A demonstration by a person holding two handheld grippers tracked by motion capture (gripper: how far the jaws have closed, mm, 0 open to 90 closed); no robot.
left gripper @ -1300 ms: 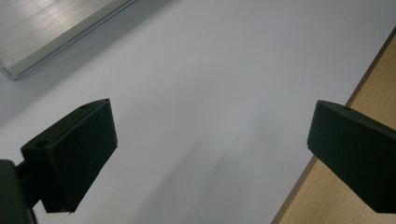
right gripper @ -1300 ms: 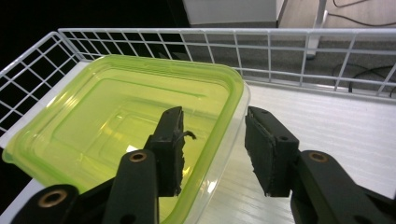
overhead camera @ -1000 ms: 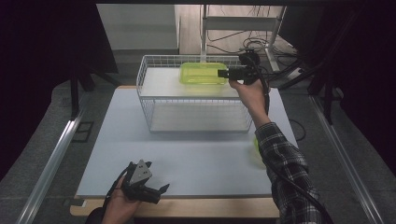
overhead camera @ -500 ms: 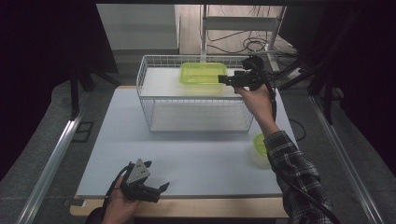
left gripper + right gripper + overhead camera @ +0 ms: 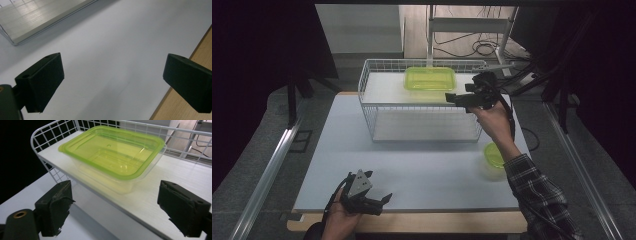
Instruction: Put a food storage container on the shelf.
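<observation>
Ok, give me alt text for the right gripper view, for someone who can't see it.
A rectangular container of clear plastic with a green lid sits on the white top shelf of a white wire rack. The right gripper faces it, its two black jaws wide open and touching nothing.

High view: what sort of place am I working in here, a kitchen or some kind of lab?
Most likely a lab recording station, not a kitchen: a white table boxed in by dark curtains, metal rails alongside it, and loose cables on the floor behind the wire rack.

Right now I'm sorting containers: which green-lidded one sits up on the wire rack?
The rectangular container sits on the rack's top shelf; the round one rests on the table by the right forearm.
</observation>
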